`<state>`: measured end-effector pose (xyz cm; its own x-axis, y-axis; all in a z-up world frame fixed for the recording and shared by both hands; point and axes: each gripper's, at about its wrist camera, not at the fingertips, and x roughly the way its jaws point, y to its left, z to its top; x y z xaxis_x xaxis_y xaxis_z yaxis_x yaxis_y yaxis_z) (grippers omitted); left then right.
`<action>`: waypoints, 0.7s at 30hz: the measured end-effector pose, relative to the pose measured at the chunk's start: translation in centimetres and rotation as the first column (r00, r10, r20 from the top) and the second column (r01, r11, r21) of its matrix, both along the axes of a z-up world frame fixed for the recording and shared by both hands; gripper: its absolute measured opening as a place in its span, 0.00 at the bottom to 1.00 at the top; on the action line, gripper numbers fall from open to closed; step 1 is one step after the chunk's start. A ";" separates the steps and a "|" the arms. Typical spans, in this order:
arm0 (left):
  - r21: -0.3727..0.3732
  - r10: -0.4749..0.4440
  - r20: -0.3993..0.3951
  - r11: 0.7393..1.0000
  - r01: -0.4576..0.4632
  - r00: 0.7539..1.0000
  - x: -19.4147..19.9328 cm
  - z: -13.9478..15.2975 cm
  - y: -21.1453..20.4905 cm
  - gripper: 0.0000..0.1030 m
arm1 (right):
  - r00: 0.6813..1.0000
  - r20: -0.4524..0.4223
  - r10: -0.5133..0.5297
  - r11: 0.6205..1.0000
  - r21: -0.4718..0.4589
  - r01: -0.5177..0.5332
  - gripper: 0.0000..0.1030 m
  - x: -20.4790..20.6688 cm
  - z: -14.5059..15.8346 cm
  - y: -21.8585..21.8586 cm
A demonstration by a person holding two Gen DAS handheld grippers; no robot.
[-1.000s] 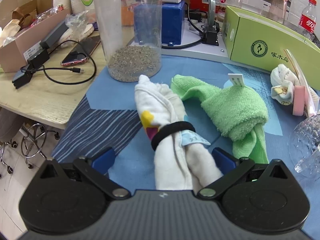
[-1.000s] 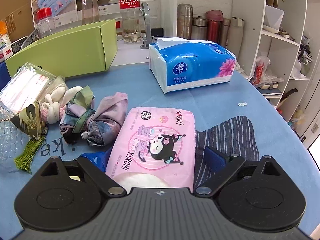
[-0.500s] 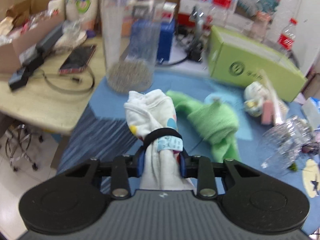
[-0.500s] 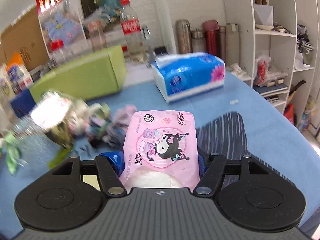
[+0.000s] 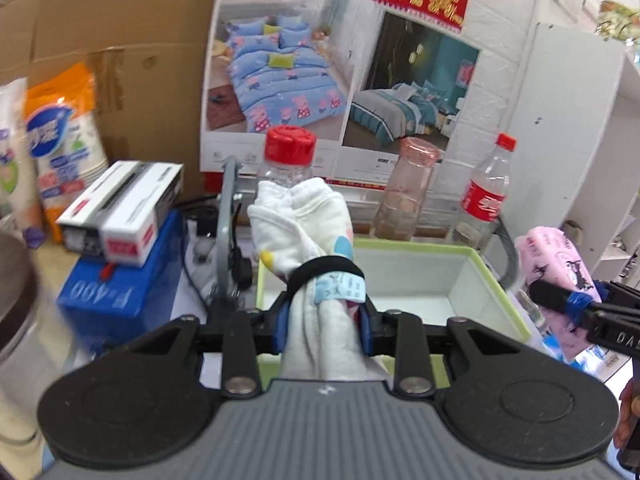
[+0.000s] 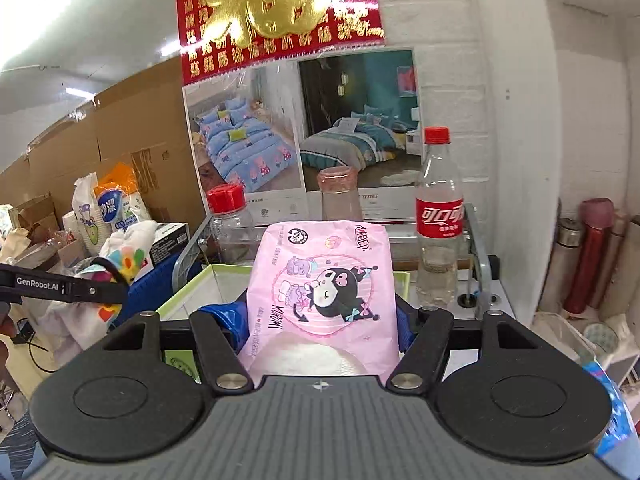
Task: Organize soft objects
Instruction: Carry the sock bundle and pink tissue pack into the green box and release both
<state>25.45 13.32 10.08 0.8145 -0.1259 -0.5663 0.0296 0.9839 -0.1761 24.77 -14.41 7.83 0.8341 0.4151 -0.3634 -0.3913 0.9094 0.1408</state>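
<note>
My left gripper (image 5: 323, 322) is shut on a white rolled cloth (image 5: 308, 232) bound by a black band, held upright in the air in front of the open green box (image 5: 486, 276). My right gripper (image 6: 320, 320) is shut on a pink Kuromi tissue pack (image 6: 320, 280), held up over the near edge of the same green box (image 6: 188, 286). In the left wrist view the pink pack (image 5: 560, 264) shows at the right, in the right gripper. In the right wrist view the white cloth (image 6: 128, 244) shows at the left, in the left gripper.
Behind the box stand a red-capped jar (image 5: 288, 160), a pink-lidded jar (image 5: 408, 188) and a cola bottle (image 5: 486, 196). A blue box (image 5: 120, 288) with a white carton (image 5: 120, 208) sits left. Thermos flasks (image 6: 592, 256) stand right. Posters cover the wall.
Both grippers have closed on their items, lifted them off the blue table and carried them up to the green box at the back.
</note>
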 end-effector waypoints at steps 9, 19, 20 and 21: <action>0.056 0.016 -0.108 0.998 -0.009 0.994 8.0 -4.1 -1.5 0.40 | 0.987 -0.156 0.036 0.998 -0.039 -0.042 0.53 8.3 -4.5 3.2; 0.063 0.053 -0.069 0.997 -0.049 0.996 6.4 -3.3 -0.5 0.65 | 0.979 -0.205 0.001 0.999 -0.031 -0.008 0.56 8.5 -5.1 3.9; 0.062 0.054 -0.061 0.997 -0.050 0.997 5.8 -3.0 -0.4 0.65 | 0.980 -0.198 -0.001 0.999 -0.037 -0.006 0.56 8.5 -4.9 3.9; 0.059 0.053 -0.055 0.997 -0.050 0.997 5.0 -2.7 -0.2 0.65 | 0.982 -0.189 -0.003 0.999 -0.039 -0.005 0.56 8.1 -4.6 3.9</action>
<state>30.42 13.11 7.37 0.7853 -0.0504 -0.6171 -0.0298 0.9924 -0.1190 32.91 -10.56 3.19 0.7483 0.3983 -0.5304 -0.3619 0.9153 0.1767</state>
